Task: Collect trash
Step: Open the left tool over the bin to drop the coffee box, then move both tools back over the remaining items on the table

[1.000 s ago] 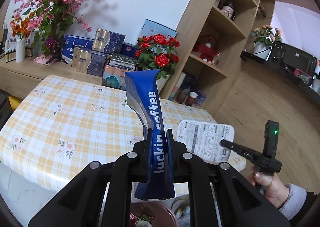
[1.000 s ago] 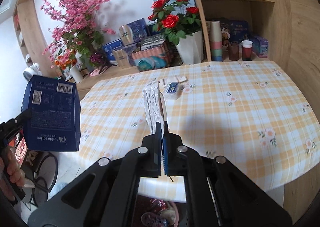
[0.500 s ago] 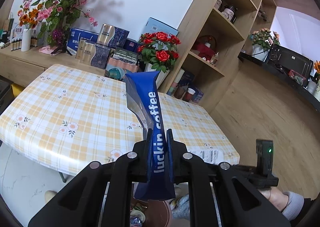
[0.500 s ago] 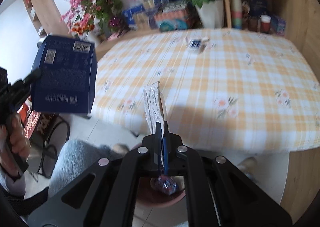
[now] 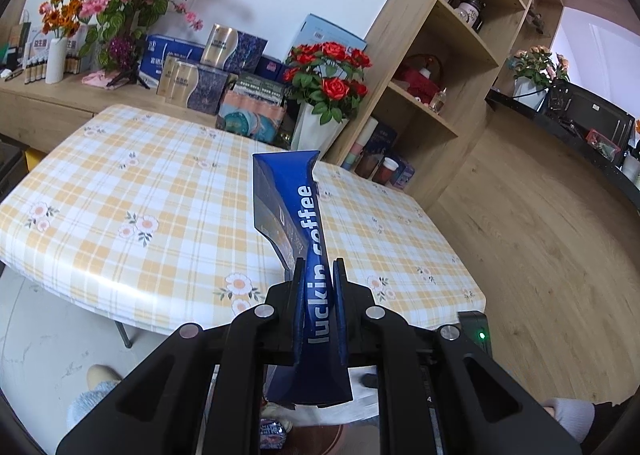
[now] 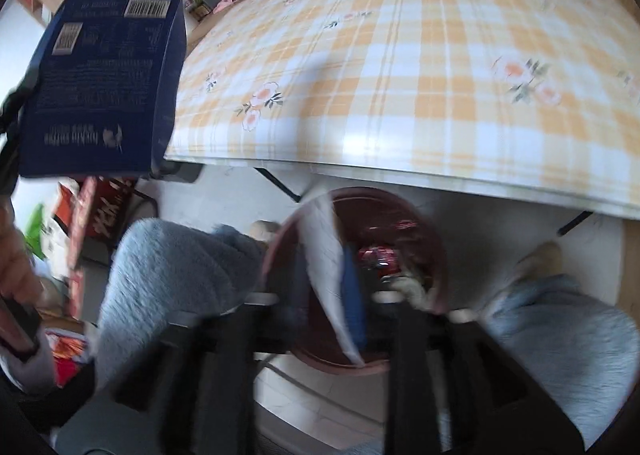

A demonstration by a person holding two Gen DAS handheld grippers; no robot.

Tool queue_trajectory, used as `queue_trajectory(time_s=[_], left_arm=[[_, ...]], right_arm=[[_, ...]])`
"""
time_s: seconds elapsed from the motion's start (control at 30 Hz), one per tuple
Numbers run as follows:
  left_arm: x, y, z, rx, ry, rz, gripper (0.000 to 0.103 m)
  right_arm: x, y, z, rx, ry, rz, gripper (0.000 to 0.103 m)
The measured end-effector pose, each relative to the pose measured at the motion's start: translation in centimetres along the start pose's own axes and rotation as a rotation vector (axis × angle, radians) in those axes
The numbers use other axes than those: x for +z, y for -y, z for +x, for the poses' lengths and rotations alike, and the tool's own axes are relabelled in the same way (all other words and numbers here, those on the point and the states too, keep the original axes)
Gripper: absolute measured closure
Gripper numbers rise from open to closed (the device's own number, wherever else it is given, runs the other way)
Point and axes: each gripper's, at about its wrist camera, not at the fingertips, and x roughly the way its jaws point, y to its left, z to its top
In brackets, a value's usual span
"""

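Yellow-check worktop (image 6: 440, 55) w/ maroon bin (image 6: 400, 223) on floor below: right gripper (image 6: 332, 303), jaws just opening, drops white wrapper (image 6: 324, 267) binward; left gripper (image 5: 318, 271) clenches blue coffee box (image 5: 296, 191) — centre over bin before release.

surface (image 5: 120, 215): yellow-and-white check with small pink flowers | coffee box (image 5: 308, 223): deep blue, white lettering | wrapper (image 6: 326, 267): white with blue | bin (image 6: 432, 239): dark reddish-brown | roses (image 5: 328, 71): red | trousers (image 6: 172, 267): pale grey-blue fleece
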Motion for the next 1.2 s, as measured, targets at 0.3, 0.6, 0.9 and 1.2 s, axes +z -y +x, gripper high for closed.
queue_trajectory(time_s=[0.3, 0.6, 0.9, 1.2], left_arm=[[-1.9, 0.2, 1.5, -0.008, -0.054, -0.002, 0.09], [-5.0, 1.6, 3.3, -0.028, -0.139, 0.027, 0.09], [-6.9, 2.5, 5.5, -0.062, -0.239, 0.049, 0.076], [-6.1, 0.0, 5.6, 0.104, -0.184, 0.049, 0.016]], right_arm=[[1.6, -0.9, -4.6, -0.015, 0.27, -0.05, 0.008], [2.4, 0.5, -8.7, -0.156, 0.442, -0.041, 0.006], [1.7, 2.9, -9.7, -0.205, 0.472, 0.023, 0.006], [1.7, 3.6, -9.5, -0.25, 0.463, 0.028, 0.006]])
